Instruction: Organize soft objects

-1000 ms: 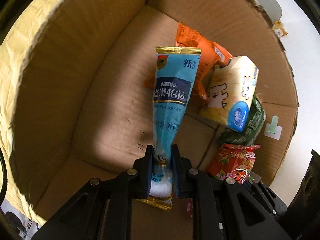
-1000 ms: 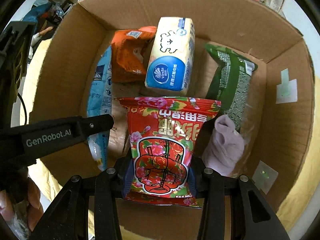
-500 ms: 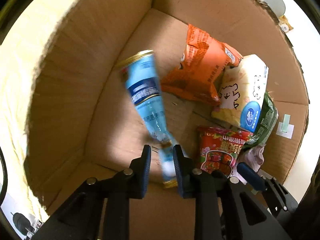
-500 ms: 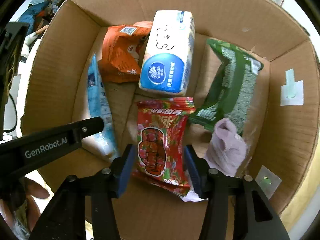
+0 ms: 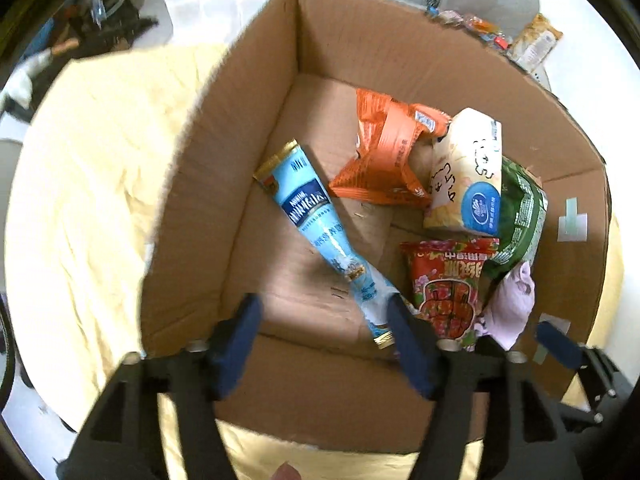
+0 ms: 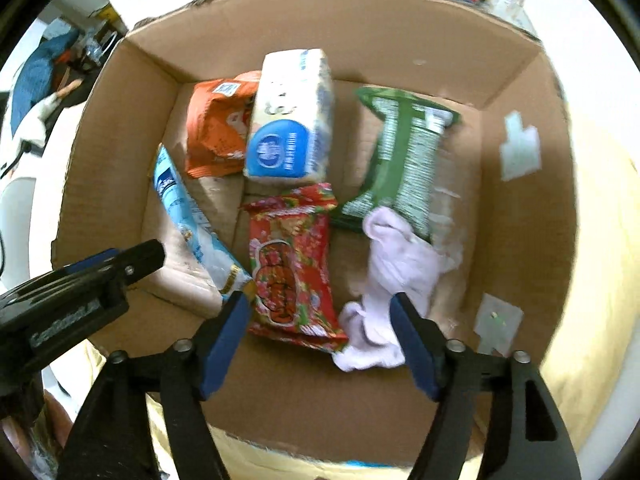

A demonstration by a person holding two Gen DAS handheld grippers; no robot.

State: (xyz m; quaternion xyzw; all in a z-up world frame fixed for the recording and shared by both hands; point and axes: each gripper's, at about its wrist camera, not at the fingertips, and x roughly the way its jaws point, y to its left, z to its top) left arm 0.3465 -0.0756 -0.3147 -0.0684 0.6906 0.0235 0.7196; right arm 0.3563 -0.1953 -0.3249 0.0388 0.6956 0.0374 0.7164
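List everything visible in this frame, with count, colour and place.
Brown cardboard box: 1, on yellow cloth.
Light-blue long sachet: 1, box floor, left.
Orange crinkled snack bag: 1, far left of floor.
White-and-blue tissue pack: 1, far middle.
Green snack bag: 1, right.
Red floral packet: 1, near middle.
Pale lilac cloth: 1, near right.
Yellow cloth: 1, under box.
Left tool: black, blue pads, open, empty.
Right tool: same, open, empty.

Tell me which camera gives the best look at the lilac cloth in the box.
Right wrist view: the lilac cloth lies almost whole beside the red packet. In the left wrist view only a part shows at the edge, behind the gripper.
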